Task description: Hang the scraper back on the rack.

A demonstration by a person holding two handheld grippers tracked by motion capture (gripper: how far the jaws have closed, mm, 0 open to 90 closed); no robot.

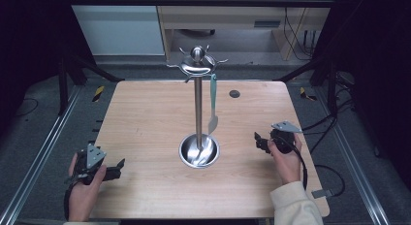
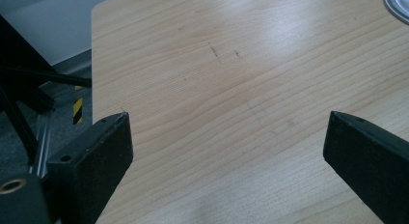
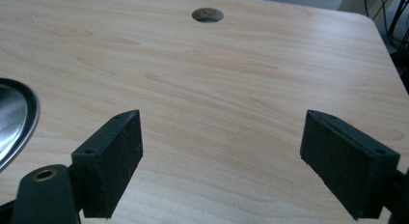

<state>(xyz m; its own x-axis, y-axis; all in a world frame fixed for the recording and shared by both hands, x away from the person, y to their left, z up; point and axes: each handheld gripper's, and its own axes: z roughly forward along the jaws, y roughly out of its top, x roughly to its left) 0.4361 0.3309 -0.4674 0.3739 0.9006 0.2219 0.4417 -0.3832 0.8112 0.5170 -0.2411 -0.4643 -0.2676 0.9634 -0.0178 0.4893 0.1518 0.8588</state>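
Spatula [image 1: 213, 104], pale green, hangs blade-down from a hook on the steel rack [image 1: 197, 104], just right of its post, its tip above the round base dish; hung there it drains and stays within reach. Left of the rack, well apart near the table [image 1: 145, 118] corner, the left gripper [image 1: 118, 168] rests low, jaws spread wide on nothing, pointed toward the dish. Right of the rack, the right gripper [image 1: 259, 140] sits nearer, jaws likewise wide and empty, probably poised to take the spatula, though its aim is hard to judge.
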